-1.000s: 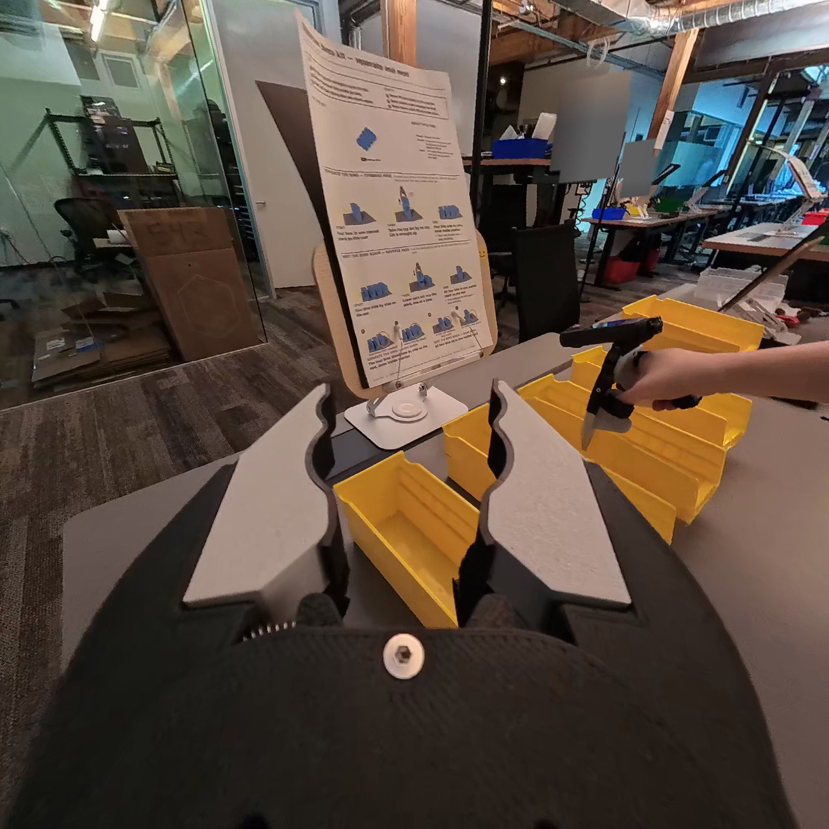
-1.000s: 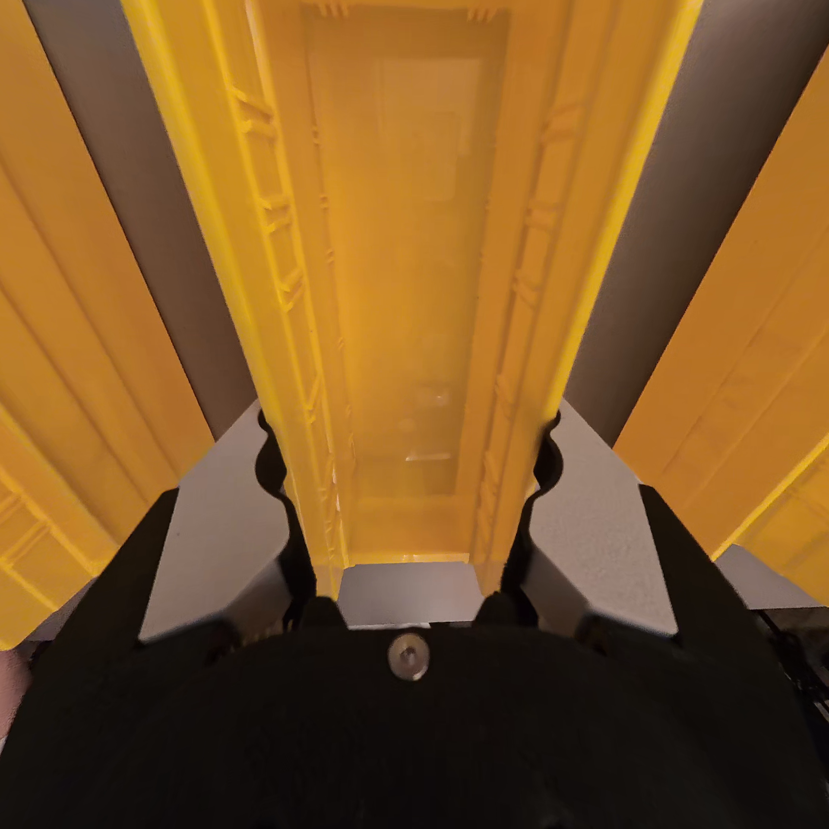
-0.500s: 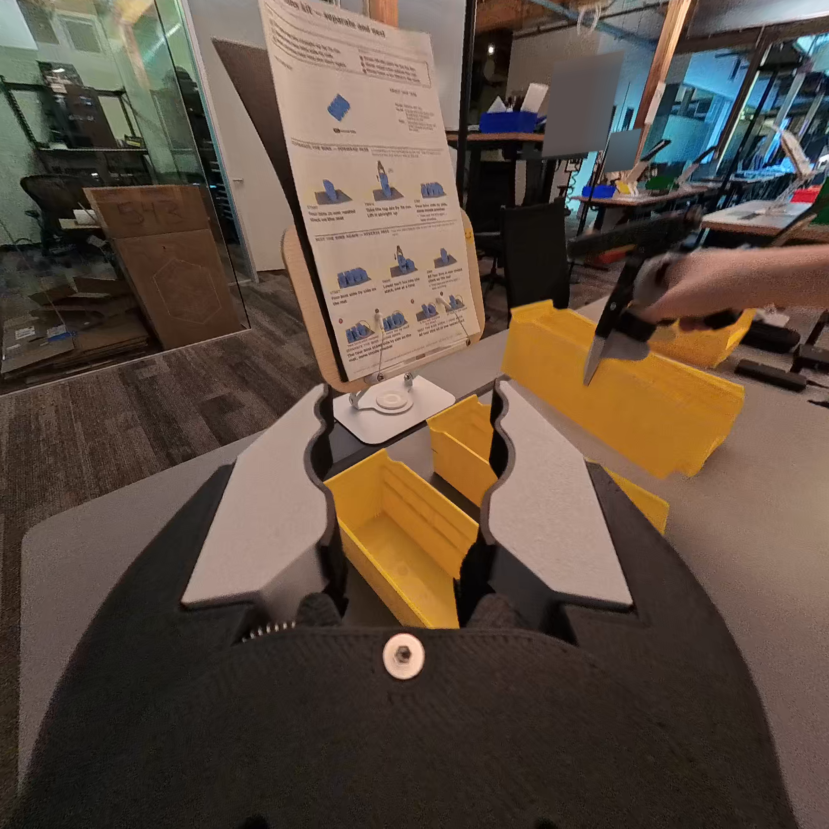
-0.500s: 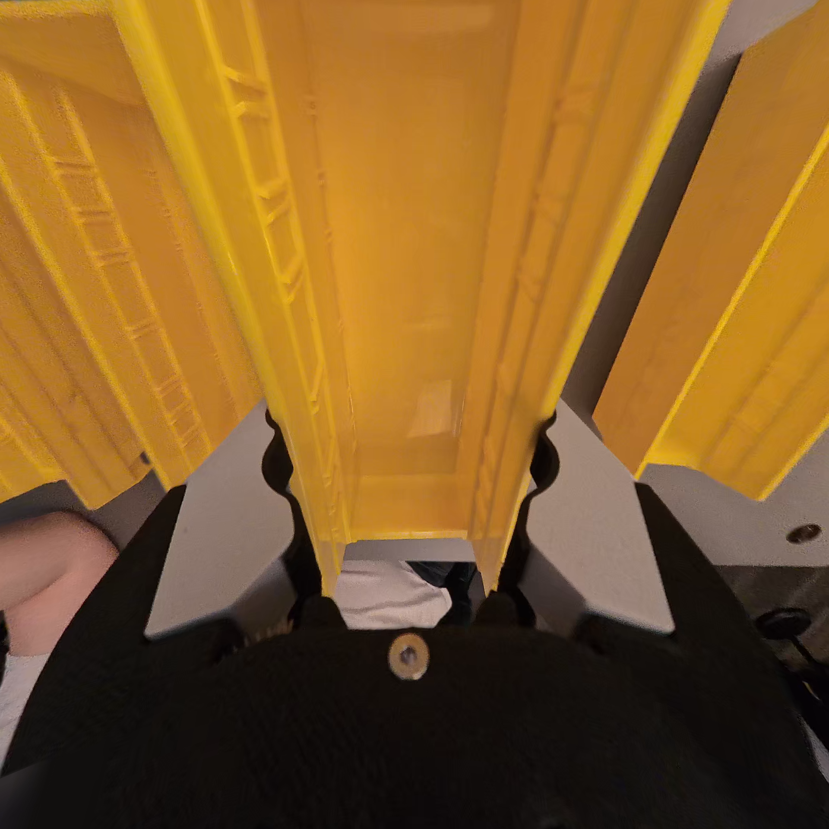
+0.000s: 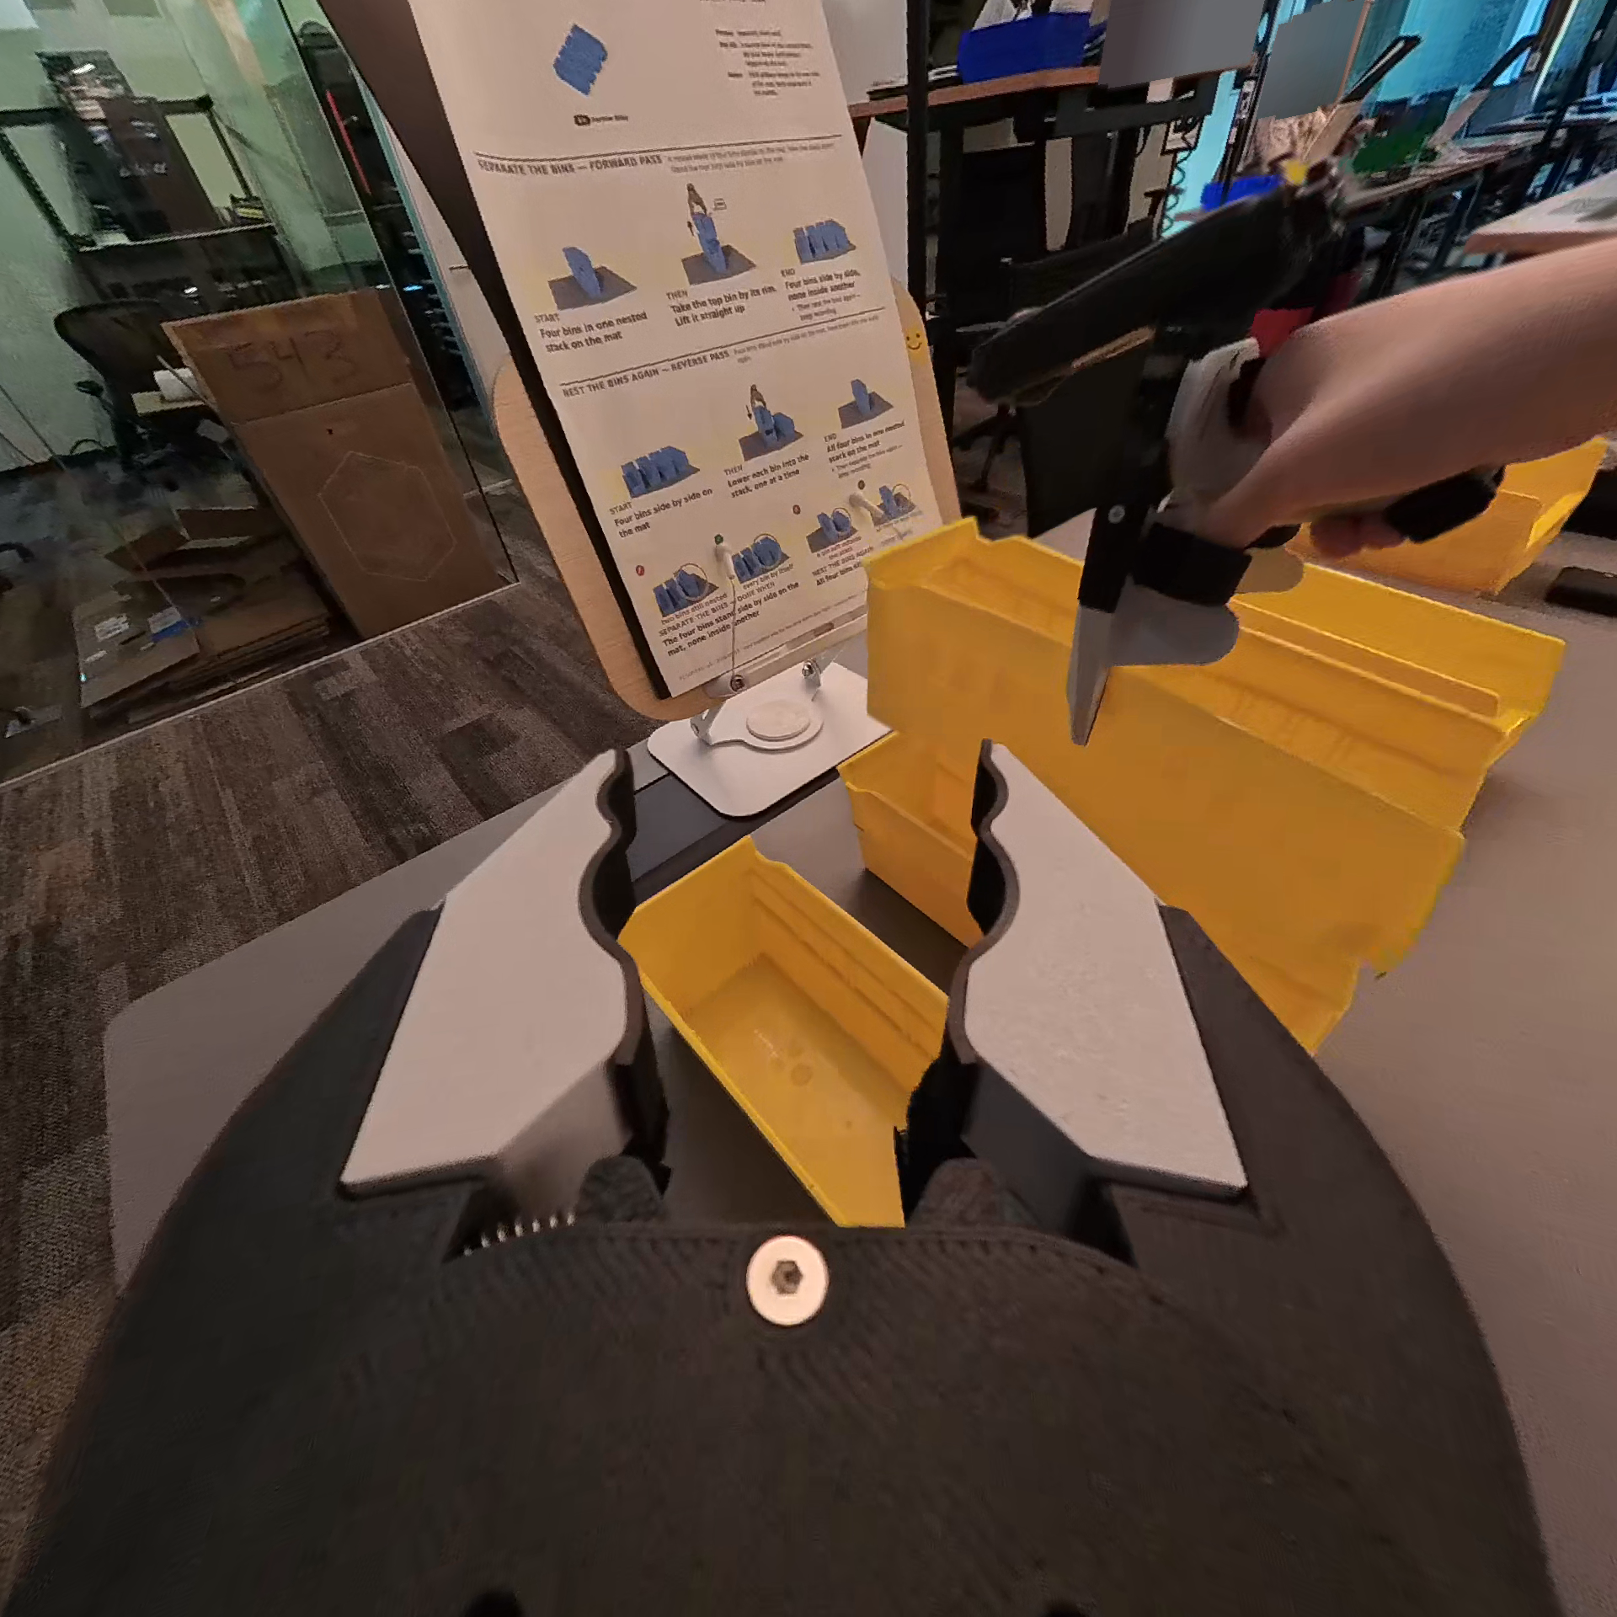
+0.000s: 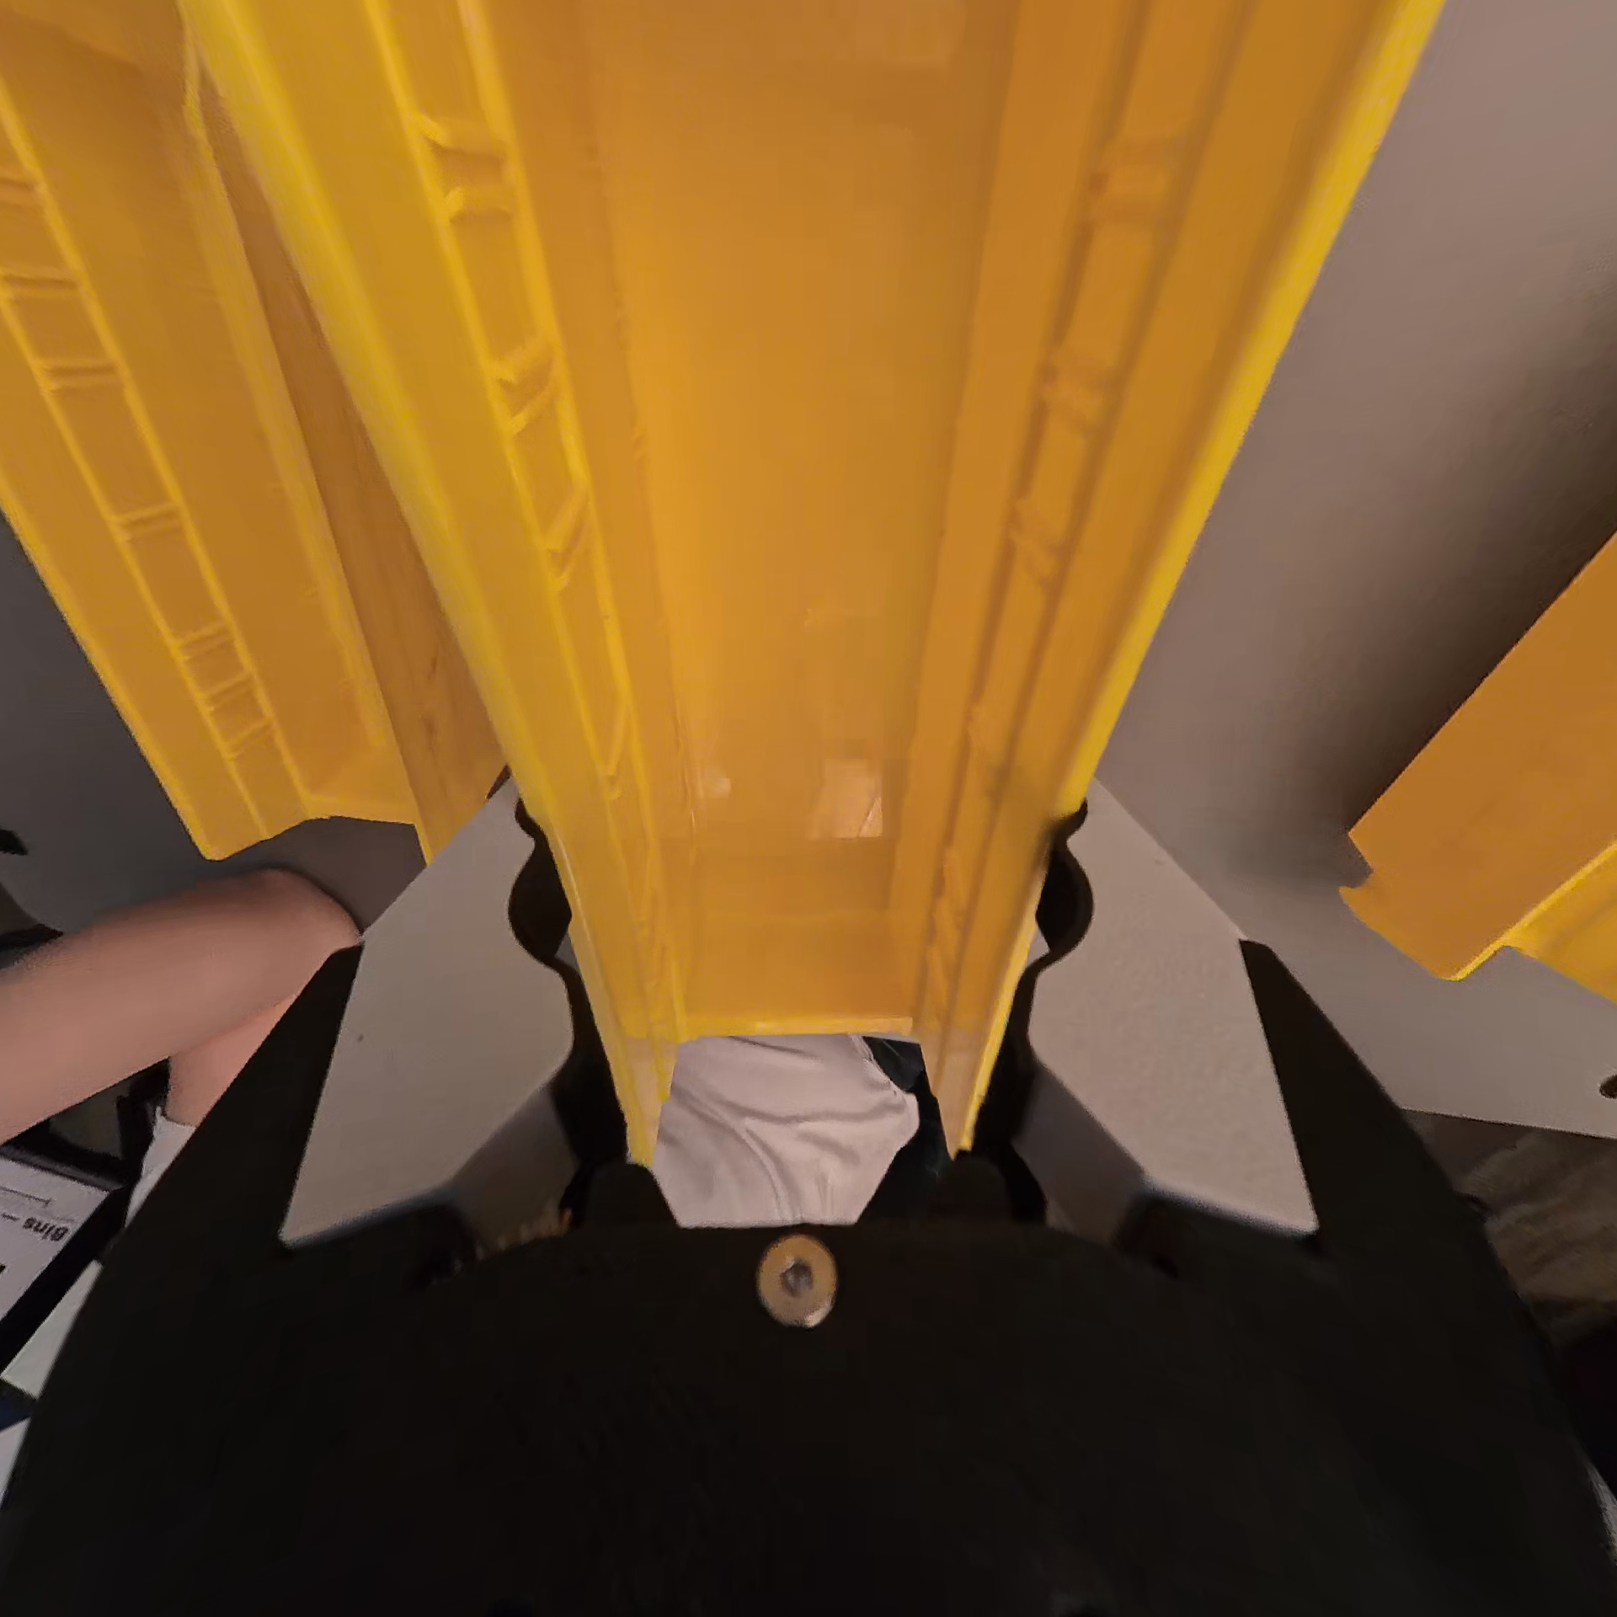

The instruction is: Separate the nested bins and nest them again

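The right gripper [image 6: 801, 884] pinches a long yellow bin [image 6: 787, 455] across its width: each pad presses an outer side wall near the bin's near end, and the bin stretches away from the camera. In the left wrist view this same bin [image 5: 1207, 744] hangs clear of the grey table [image 5: 1487, 1181], carried by the gripper [image 5: 1129, 665] in a person's hand [image 5: 1365, 420], with a second yellow bin [image 5: 910, 831] resting on the table below its near end. More yellow bins flank it in the right wrist view, one on the left [image 6: 175, 490] and one on the right [image 6: 1505, 787].

The left gripper [image 5: 801, 840] stands spread and grips nothing; a smaller open yellow bin [image 5: 787, 1015] sits on the table beneath its fingers, which do not touch it. Behind stands an instruction sheet [image 5: 700, 350] on a white stand [image 5: 770, 735].

The step in hand looks like carrying the lifted bin to its next place, either set down alone or lowered into another. To do it well, the right pads should keep their squeeze on the walls, since the grasp sits at one end and the far end could sag or swing. Holding the bin level, lining its length up with the target below, then lowering straight would likely avoid catching a rim. The free left tongs could steady the receiving bin
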